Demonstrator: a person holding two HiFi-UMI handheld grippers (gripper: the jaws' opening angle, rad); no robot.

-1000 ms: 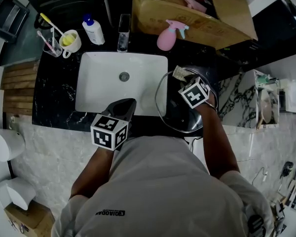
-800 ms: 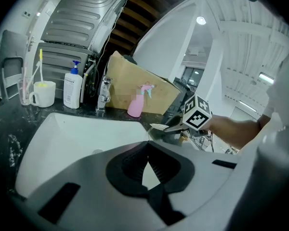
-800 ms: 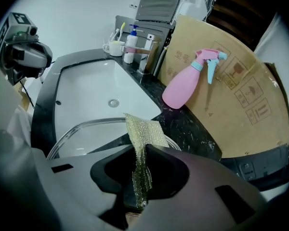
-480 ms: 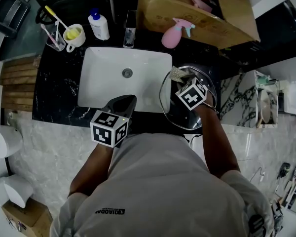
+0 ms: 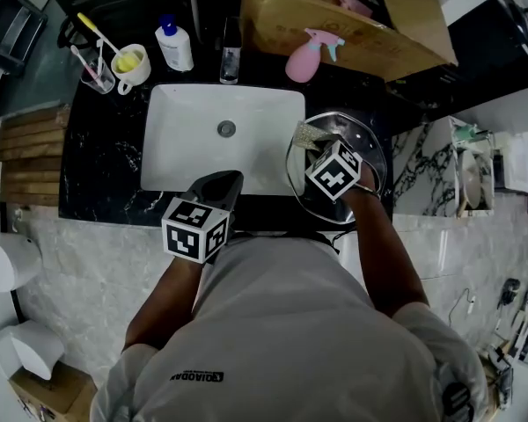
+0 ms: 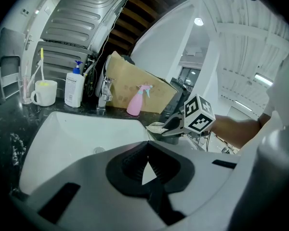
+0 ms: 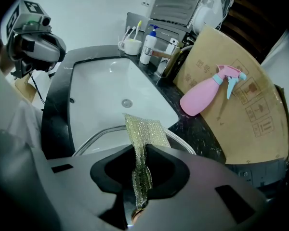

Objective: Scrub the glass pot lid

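Observation:
The glass pot lid (image 5: pixel 367 160) lies on the black counter just right of the white sink (image 5: pixel 185 139); its metal rim (image 7: pixel 98 136) curves below my right gripper. My right gripper (image 5: pixel 317 145) hovers over the lid's left part, shut on a greenish-gold scrub cloth (image 7: pixel 143 131), whose free end (image 5: pixel 306 135) hangs past the jaws onto the lid. My left gripper (image 5: pixel 232 181) is at the sink's front edge, shut with nothing in it (image 6: pixel 145 149). It is apart from the lid. The right gripper (image 6: pixel 169 129) also shows in the left gripper view.
A pink spray bottle (image 5: pixel 302 60) leans by a cardboard box (image 5: pixel 352 25) behind the lid. A faucet (image 5: pixel 230 55), a pump bottle (image 5: pixel 174 44) and a mug (image 5: pixel 130 67) beside a glass of toothbrushes stand behind the sink. The counter drops off at its front edge.
My right gripper has slid the scrub cloth a little to the left across the lid. The left gripper has stayed at the sink's front edge.

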